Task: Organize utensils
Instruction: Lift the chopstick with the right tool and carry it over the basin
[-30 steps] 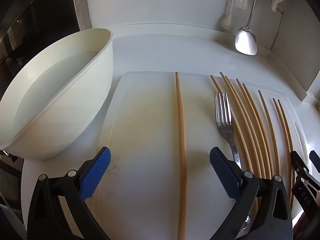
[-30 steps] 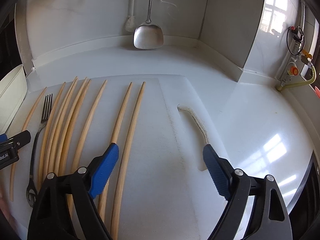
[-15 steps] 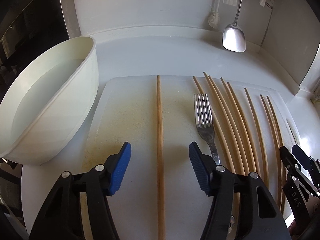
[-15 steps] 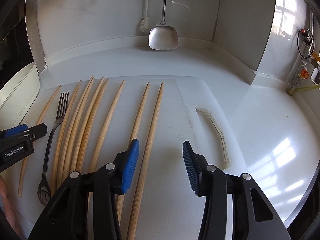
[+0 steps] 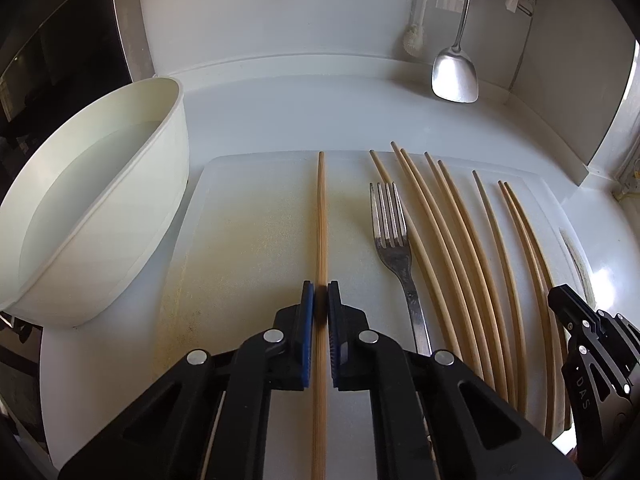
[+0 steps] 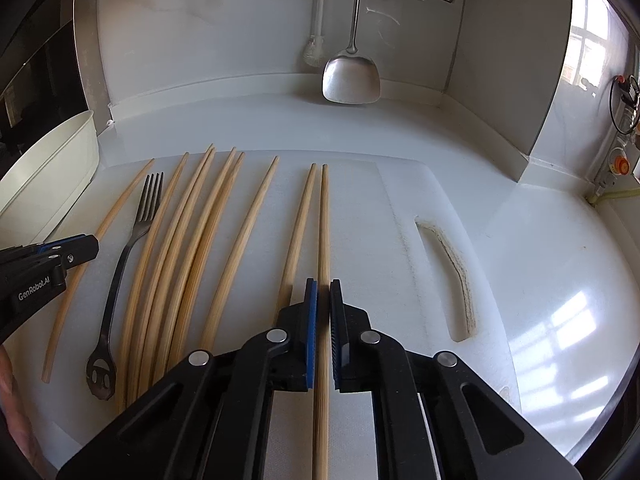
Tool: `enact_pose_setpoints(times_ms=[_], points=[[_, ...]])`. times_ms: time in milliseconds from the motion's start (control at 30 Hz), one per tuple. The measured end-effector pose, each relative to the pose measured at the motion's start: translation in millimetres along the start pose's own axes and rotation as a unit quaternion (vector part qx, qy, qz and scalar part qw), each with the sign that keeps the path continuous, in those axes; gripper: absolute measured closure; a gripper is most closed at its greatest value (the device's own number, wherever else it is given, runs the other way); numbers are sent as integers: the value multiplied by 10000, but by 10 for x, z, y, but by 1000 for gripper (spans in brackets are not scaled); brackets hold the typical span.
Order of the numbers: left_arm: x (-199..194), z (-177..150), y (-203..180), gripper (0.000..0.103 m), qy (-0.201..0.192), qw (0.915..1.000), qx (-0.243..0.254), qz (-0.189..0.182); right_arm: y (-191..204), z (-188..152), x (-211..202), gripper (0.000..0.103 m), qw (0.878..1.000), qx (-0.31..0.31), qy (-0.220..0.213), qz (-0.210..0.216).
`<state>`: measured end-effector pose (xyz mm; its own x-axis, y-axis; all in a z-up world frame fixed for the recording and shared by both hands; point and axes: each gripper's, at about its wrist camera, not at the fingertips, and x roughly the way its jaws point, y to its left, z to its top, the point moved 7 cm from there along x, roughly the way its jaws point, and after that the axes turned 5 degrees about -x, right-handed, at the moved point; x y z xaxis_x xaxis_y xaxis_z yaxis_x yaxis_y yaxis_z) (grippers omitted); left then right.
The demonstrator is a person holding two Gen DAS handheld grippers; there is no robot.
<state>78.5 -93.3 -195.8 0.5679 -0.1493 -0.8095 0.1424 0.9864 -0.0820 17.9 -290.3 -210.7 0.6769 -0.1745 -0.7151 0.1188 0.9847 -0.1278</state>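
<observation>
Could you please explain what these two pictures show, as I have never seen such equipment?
No robot here: a person holds a two-finger tool in each hand, each carrying a fisheye camera looking along its fingers. In the left view, the left tool is closed on the leftmost chopstick. In the right view, the right tool is closed on the rightmost chopstick. Between them, on a white cutting board, lie a fork and more chopsticks; a white bowl sits left.

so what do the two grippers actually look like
Both match: matte black plastic linkage bodies with silver rivets at the pivots, and blue ribbed pads lining the jaws. The left gripper shows white "GenRobot.AI" lettering on its side in the right wrist view; the right gripper shows "DAS" in the left wrist view. No cables or sleeves show.
</observation>
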Motion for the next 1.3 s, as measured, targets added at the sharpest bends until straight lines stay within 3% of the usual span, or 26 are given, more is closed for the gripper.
enact_pose_setpoints(times_ms=[500,833,1067,1300], points=[[-266,-6,66,96,24,9998,-183,-80,-147,72,-248,97,9993,289,-132,202],[-919,166,155,96,-74,9994,-331,-46,-31,506,-788,97,9972,51,-491,566],[-1457,352,763,96,-243,9958,-838,285,458,1037,-1195,97,9899,-378,-878,1047],[-1735,634,1663,96,-464,9895,-1240,583,1369,1470,-1366,97,9791,-680,-1050,1602]])
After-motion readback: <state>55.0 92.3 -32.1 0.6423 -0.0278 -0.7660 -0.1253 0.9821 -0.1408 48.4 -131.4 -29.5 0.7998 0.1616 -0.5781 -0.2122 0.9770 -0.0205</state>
